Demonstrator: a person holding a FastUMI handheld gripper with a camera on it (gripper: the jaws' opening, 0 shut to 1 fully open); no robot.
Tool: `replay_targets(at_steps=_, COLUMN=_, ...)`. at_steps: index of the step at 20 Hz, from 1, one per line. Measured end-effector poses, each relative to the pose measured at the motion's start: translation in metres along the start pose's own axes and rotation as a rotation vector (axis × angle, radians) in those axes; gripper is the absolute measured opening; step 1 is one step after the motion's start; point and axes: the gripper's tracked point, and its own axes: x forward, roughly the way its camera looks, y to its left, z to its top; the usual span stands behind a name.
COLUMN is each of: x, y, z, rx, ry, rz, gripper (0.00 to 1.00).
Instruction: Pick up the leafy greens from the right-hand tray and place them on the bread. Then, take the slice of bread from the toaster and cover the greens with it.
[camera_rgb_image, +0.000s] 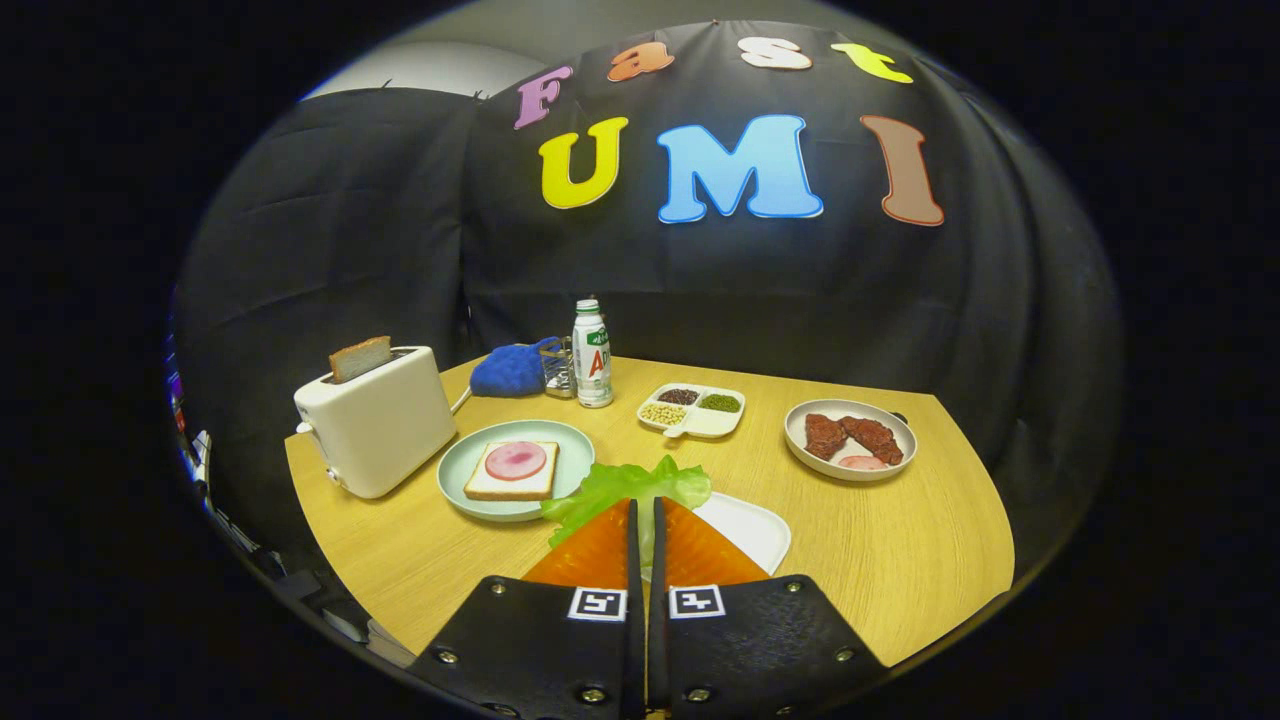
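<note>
My gripper (643, 503) is shut on the leafy greens (625, 484), a ruffled light-green leaf that sticks out past the fingertips and shows in the thin gap between the fingers. The leaf hangs over the near left corner of the white tray (752, 527). Just beyond and to the left, a pale green plate (575, 445) holds a slice of bread (495, 486) topped with a round pink slice of ham (516, 460). Further left stands a white toaster (385, 425) with a slice of bread (360, 357) poking up from its slot.
Beyond the plate are a blue cloth (510, 370), a small bottle (592, 352) and a white divided dish (693, 410) of beans. A bowl of meat pieces (850, 440) sits to the right. The round wooden table (900, 560) ends close on the left and right.
</note>
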Motion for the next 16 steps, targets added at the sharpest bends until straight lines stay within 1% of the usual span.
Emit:
replay_targets(at_steps=2, x=0.014, y=0.032, z=0.016, rx=0.124, ry=-0.057, rz=0.064, gripper=0.01)
replay_targets(at_steps=6, x=0.036, y=0.060, z=0.029, rx=0.153, ry=-0.077, rz=0.107, gripper=0.01)
replay_targets(at_steps=11, x=0.063, y=0.099, z=0.047, rx=0.195, ry=-0.087, rz=0.183, gripper=0.01)
replay_targets(at_steps=16, x=0.093, y=0.136, z=0.060, rx=0.210, ry=-0.091, rz=0.240, gripper=0.01)
